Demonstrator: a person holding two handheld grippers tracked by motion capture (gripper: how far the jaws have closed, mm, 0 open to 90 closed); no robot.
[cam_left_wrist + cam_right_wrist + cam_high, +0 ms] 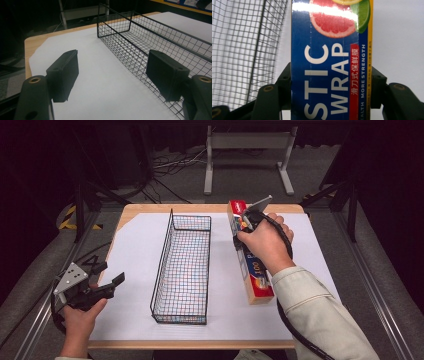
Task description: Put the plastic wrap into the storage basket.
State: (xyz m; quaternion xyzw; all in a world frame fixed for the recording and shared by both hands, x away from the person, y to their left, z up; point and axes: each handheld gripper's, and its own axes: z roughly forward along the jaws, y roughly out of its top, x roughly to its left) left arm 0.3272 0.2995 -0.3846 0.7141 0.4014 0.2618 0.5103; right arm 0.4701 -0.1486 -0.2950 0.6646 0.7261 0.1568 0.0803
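1. Between our right gripper's [329, 92] jaws sits the plastic wrap box [332, 62]: in the right gripper view each jaw presses a long side of it, so they are clenched on the box.
2. Just beyond one of those jaws, in the same view, the wire basket [244, 50] stands close beside the box, with a narrow strip of white sheet between them; past the other jaw we see open white surface.
3. From the high view, the box [252, 270] lies lengthwise on the desk [145, 210], its far end near the desk's far edge and its near end well short of the near edge.
4. Our right hand [265, 242] comes in over the box's far half, wrist bent down, the sleeve [312, 310] crossing the box's near end.
5. Ahead of our left gripper's [112, 72] jaws, which stand wide apart and released with nothing between them, we see bare white sheet [100, 82]; the basket's long side wall [130, 52] runs just inside the right-hand jaw.
6. Our left hand [82, 312] holds its gripper [102, 277] at the desk's left edge, raised and tilted toward the basket [182, 270], with a broad bare stretch of sheet between them.
7. Beyond the desk's far edge a grey metal stand [247, 157] and loose cables [170, 167] rest on the floor.
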